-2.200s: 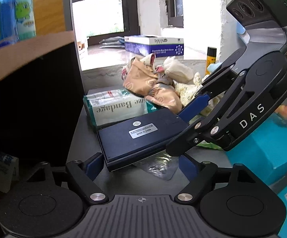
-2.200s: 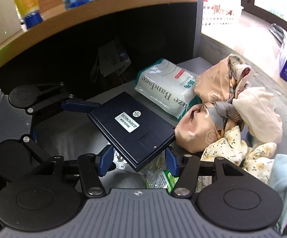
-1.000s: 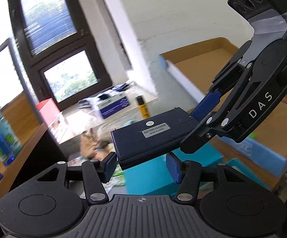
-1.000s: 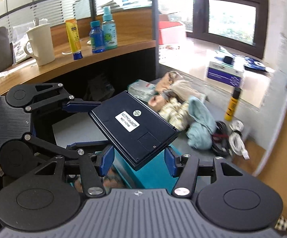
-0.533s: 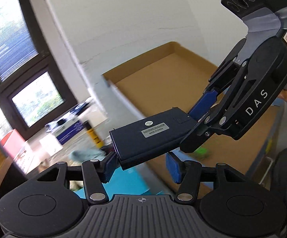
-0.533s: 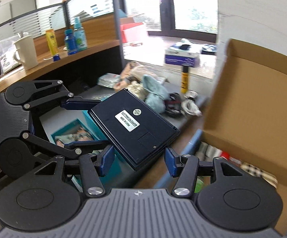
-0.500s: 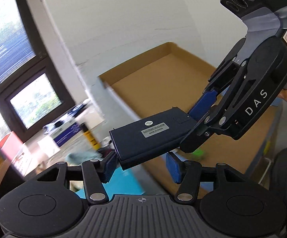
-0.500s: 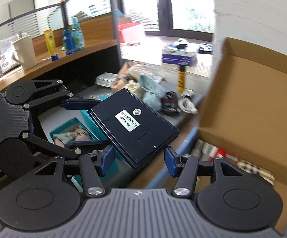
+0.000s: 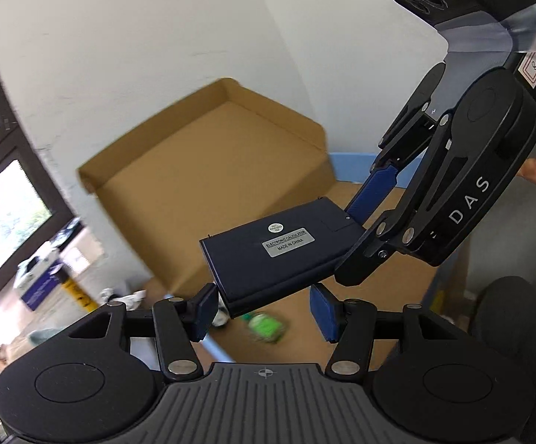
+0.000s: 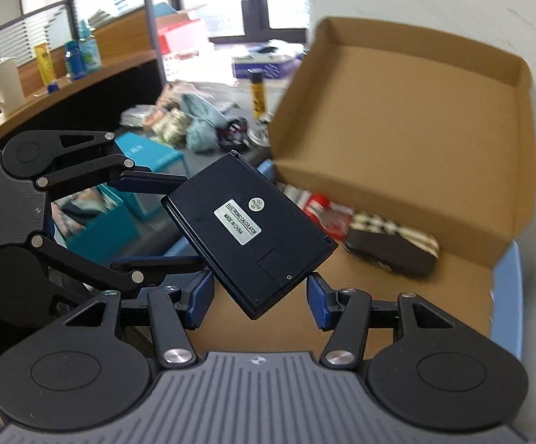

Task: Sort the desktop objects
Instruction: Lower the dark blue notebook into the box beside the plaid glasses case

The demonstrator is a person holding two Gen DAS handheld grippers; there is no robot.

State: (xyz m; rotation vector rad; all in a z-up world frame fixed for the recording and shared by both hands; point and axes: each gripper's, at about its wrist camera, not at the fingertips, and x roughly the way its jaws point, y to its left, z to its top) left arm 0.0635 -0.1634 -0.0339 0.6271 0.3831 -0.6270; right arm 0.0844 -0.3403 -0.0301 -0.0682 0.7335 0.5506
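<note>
- Both hand-held grippers had carried the calculator (image 10: 249, 233) from the cluttered surface to above the cardboard box (image 10: 397, 118)
- Left hand-held gripper (image 9: 264, 310) and right hand-held gripper (image 10: 257, 299) each clamped one end, half open, keeping it level for lowering

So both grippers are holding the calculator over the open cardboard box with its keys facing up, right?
Not quite: the calculator's labelled back faces up, not its keys, as the right wrist view shows. Both the left gripper and the right gripper do hold it over the open cardboard box.

The calculator (image 9: 281, 249) bears a silver label, "ELECTRONIC CALCULATOR, MADE IN CHINA". "DAS" stands on the right gripper (image 9: 353, 236).
</note>
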